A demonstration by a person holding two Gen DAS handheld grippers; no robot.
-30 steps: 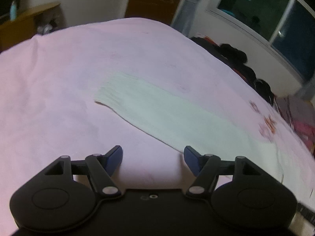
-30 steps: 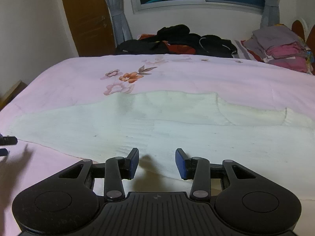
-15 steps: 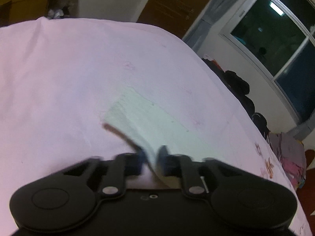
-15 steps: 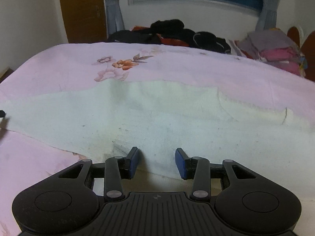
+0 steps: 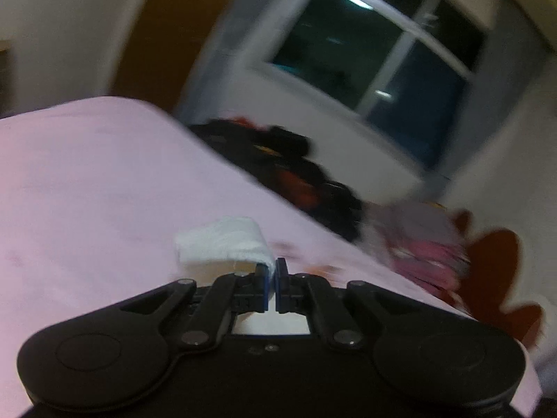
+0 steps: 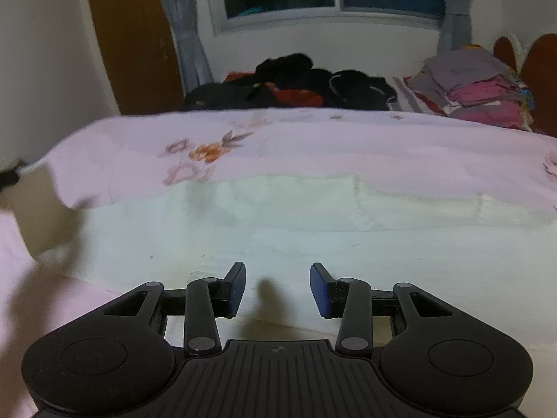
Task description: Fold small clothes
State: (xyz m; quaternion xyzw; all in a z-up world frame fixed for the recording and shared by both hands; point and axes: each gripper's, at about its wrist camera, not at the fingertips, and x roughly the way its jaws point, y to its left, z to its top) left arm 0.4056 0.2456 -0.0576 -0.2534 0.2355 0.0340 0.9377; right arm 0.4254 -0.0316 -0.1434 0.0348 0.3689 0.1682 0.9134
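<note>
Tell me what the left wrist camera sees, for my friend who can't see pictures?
The left gripper is shut on the end of a pale knit garment, lifted above a pink bedspread. Behind, blurred, are a dark pile of clothes, folded pink and grey clothes and a night window.

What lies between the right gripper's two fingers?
In the right wrist view, only the pale garment lies under the gap of the right gripper; its jaws stand open, holding nothing.

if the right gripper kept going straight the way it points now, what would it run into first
Most likely the pale cream garment spread on the pink bedspread. The right gripper is open, tilted down at it, with nothing between its fingers and the cloth; depth is hard to judge.
</note>
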